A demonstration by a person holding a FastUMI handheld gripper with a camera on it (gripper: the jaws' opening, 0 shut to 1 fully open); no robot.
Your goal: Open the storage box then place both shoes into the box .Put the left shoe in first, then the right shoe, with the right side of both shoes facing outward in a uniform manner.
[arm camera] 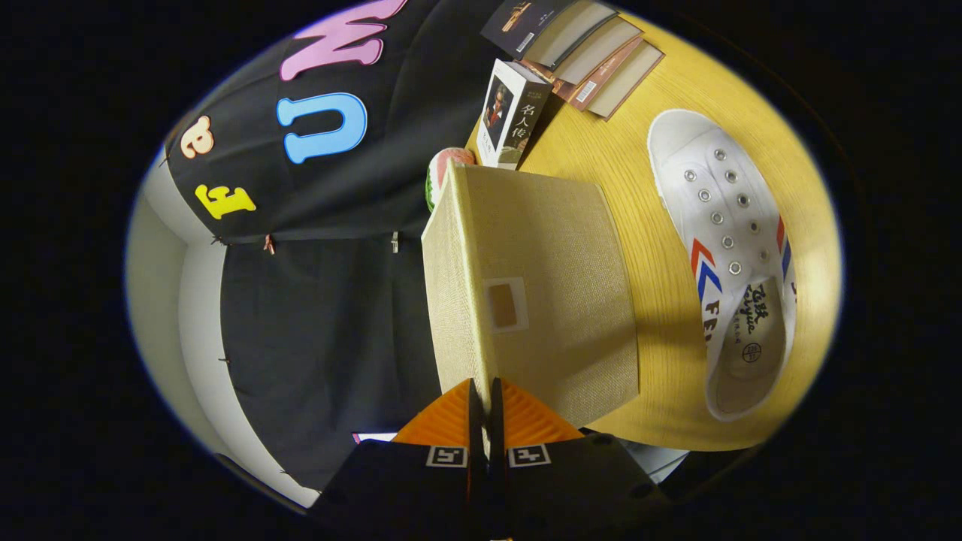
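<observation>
A beige fabric storage box [556, 315] stands on the yellow wooden table [661, 353], with a small label window [505, 304] on its near face. My gripper [485, 409] is shut on the near edge of the box's lid [451, 285], both fingers pressing on the thin rim. The view is rolled sideways, so the table runs along one side. A white canvas shoe [729, 248] with red and blue chevrons lies on the table beside the box, apart from it, its opening toward me.
Beyond the box an upright book [511, 113] stands near the wall, with several more books [594, 52] stacked flat past it. A small pink-and-green object [445, 169] peeks out behind the box. The black cloth wall [323, 300] backs the table.
</observation>
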